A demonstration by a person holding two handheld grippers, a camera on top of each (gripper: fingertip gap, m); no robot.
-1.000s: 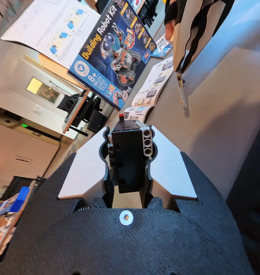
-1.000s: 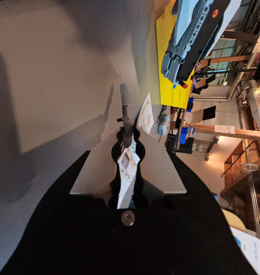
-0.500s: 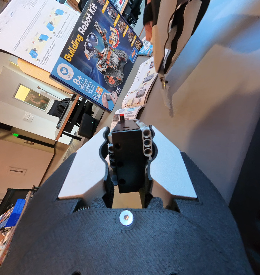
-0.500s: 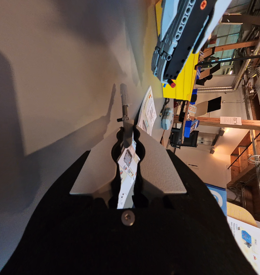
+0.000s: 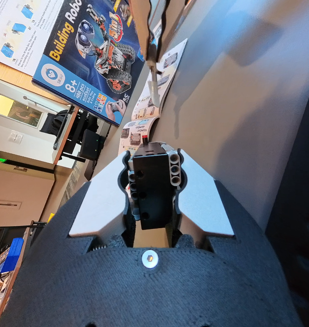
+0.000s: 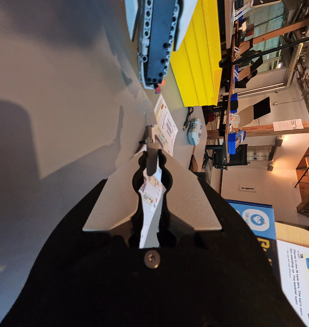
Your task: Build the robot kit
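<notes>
Above the grey table (image 5: 238, 123), the left gripper (image 5: 152, 155) clamps a black motor block (image 5: 152, 191) — long axis pointing away, red pin far — while the right gripper (image 6: 152, 152) pinches a slim grey rod (image 6: 151, 159) pointing forward, over an instruction booklet (image 6: 166, 123).

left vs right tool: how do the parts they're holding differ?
The left tool grips a blocky black brick assembly with grey holed beams and a red-tipped pin; the right tool grips a thin grey rod piece.
The black brick assembly fills a wide gap between the fingers; the grey rod piece sits in a nearly closed one.
The grey rod piece sticks out well beyond the fingertips; the brick less so.
Both are held clear above the grey table.
</notes>
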